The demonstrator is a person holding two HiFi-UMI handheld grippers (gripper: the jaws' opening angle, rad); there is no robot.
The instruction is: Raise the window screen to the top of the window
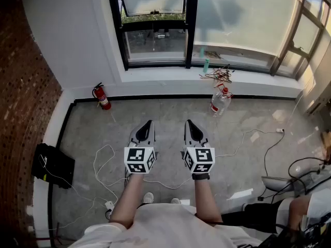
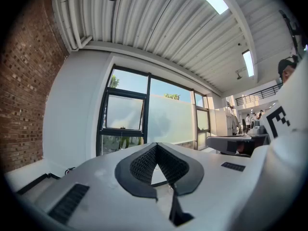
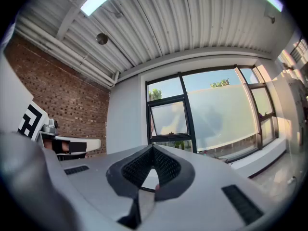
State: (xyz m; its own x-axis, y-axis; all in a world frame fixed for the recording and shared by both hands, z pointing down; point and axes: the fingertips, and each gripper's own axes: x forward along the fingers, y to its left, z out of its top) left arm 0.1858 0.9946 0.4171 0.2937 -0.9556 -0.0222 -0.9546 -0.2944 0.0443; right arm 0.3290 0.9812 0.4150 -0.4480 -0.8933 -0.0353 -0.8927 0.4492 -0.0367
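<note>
The black-framed window (image 1: pixel 189 25) fills the far wall above a white sill. A frosted screen (image 1: pixel 243 19) covers its wide right pane. In the right gripper view the screen (image 3: pixel 221 114) leaves a strip of sky showing above it, and the left gripper view shows the screen (image 2: pixel 171 119) the same way. A small tilted sash sits in the left pane. My left gripper (image 1: pixel 149 122) and right gripper (image 1: pixel 188 122) are held side by side over the floor, well short of the window and pointing level at it. The jaws of the left gripper (image 2: pixel 155 146) and the right gripper (image 3: pixel 153 147) meet at the tips with nothing between them.
A red fire extinguisher (image 1: pixel 102 97) stands by the wall at the left. A plastic bottle (image 1: pixel 219 101) stands below the sill, with tangled wires (image 1: pixel 221 75) on it. Cables (image 1: pixel 103 164) trail across the floor near a black bag (image 1: pixel 51 164). A brick wall (image 1: pixel 20 87) closes the left side.
</note>
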